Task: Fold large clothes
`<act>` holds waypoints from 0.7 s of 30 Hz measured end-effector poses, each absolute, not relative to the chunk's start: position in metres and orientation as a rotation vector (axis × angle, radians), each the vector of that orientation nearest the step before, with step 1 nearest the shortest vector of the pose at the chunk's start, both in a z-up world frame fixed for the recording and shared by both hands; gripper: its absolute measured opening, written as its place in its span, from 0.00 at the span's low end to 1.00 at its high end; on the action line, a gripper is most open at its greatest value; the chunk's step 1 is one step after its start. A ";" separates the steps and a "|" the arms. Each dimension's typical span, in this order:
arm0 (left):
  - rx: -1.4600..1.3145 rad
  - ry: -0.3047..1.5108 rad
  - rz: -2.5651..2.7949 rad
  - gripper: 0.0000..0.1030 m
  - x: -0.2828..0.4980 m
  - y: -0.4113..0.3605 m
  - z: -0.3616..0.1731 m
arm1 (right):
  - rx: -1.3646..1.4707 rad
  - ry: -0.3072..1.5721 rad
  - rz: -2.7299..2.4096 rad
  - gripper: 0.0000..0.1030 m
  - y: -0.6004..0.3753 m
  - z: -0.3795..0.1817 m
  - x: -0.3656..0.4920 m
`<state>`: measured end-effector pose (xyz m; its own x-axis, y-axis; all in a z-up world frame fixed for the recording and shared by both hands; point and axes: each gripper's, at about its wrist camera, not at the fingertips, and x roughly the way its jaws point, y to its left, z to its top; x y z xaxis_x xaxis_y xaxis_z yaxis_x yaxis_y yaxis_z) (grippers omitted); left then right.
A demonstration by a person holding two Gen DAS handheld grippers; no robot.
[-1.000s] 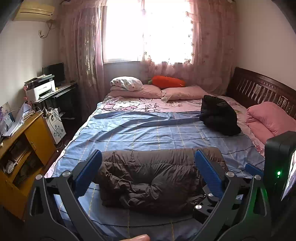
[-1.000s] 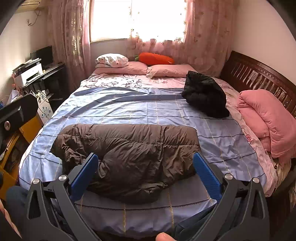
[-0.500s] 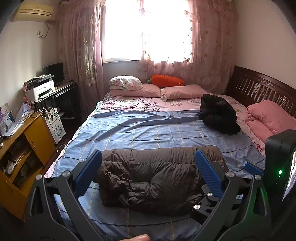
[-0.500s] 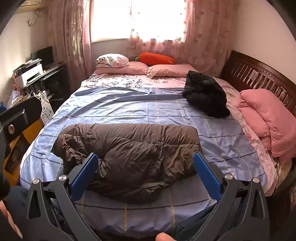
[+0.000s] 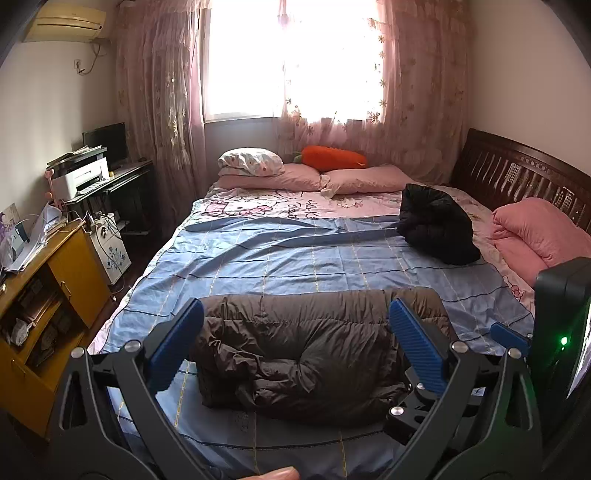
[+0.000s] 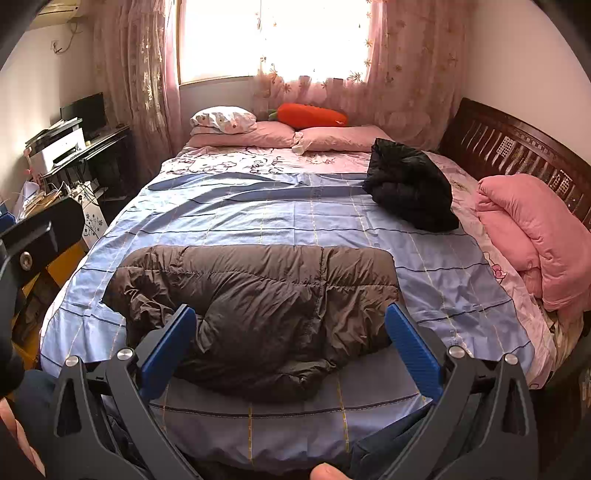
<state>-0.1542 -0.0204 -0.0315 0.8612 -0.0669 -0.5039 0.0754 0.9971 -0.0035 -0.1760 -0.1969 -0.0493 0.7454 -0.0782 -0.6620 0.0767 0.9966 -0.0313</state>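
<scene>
Brown puffer jacket (image 6: 258, 306) lies bundled just ahead of both grippers — judged light, soft, slippery; hem edge is best pinched. Left gripper (image 5: 295, 339) and right gripper (image 6: 291, 339) are held wide apart, empty.

Folded jacket (image 6: 258, 310) lies on the bed (image 6: 443, 280) at the near edge, centre-left. Second bundled jacket (image 6: 410, 188) further back, right of centre. Folded quilt (image 6: 532, 236) on the right edge against the headboard (image 6: 517, 147). Pillows (image 6: 280, 134) at the far end under the window (image 6: 269, 33), carrot cushion (image 6: 312, 114) behind them. Desk with printer (image 6: 59, 149) and cabinet (image 5: 40, 291) left of the bed.
</scene>
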 end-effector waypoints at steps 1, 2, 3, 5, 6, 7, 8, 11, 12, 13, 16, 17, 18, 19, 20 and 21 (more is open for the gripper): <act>0.017 0.528 -0.075 0.98 -0.154 -0.020 -0.031 | -0.003 0.725 -0.084 0.99 -0.196 -0.049 -0.176; 0.017 0.528 -0.075 0.98 -0.154 -0.021 -0.031 | -0.002 0.726 -0.085 0.99 -0.197 -0.049 -0.176; 0.018 0.528 -0.075 0.98 -0.154 -0.021 -0.032 | -0.002 0.727 -0.086 0.99 -0.196 -0.049 -0.176; 0.017 0.528 -0.073 0.98 -0.154 -0.022 -0.032 | -0.001 0.726 -0.088 0.99 -0.196 -0.049 -0.176; 0.017 0.528 -0.072 0.98 -0.154 -0.023 -0.032 | 0.000 0.725 -0.089 0.99 -0.195 -0.049 -0.176; 0.016 0.528 -0.071 0.98 -0.154 -0.023 -0.031 | 0.001 0.724 -0.090 0.99 -0.194 -0.049 -0.177; 0.015 0.528 -0.071 0.98 -0.154 -0.023 -0.032 | 0.001 0.724 -0.091 0.99 -0.194 -0.049 -0.177; 0.016 0.528 -0.072 0.98 -0.154 -0.022 -0.031 | 0.001 0.725 -0.092 0.99 -0.194 -0.048 -0.177; 0.016 0.529 -0.072 0.98 -0.154 -0.022 -0.031 | 0.001 0.724 -0.093 0.99 -0.193 -0.048 -0.177; 0.017 0.528 -0.073 0.98 -0.154 -0.022 -0.031 | 0.002 0.724 -0.093 0.99 -0.191 -0.049 -0.177; 0.016 0.529 -0.075 0.98 -0.154 -0.021 -0.031 | 0.002 0.725 -0.095 0.99 -0.190 -0.048 -0.178; 0.017 0.530 -0.075 0.98 -0.154 -0.021 -0.032 | 0.003 0.725 -0.096 0.99 -0.190 -0.048 -0.178; 0.017 0.530 -0.075 0.98 -0.154 -0.021 -0.031 | 0.003 0.725 -0.096 0.99 -0.190 -0.048 -0.178; 0.017 0.530 -0.074 0.98 -0.154 -0.021 -0.031 | 0.003 0.725 -0.096 0.99 -0.189 -0.048 -0.178; 0.018 0.529 -0.073 0.98 -0.154 -0.022 -0.031 | 0.003 0.725 -0.096 0.99 -0.189 -0.048 -0.178; 0.018 0.528 -0.074 0.98 -0.155 -0.022 -0.031 | 0.003 0.725 -0.096 0.99 -0.189 -0.048 -0.178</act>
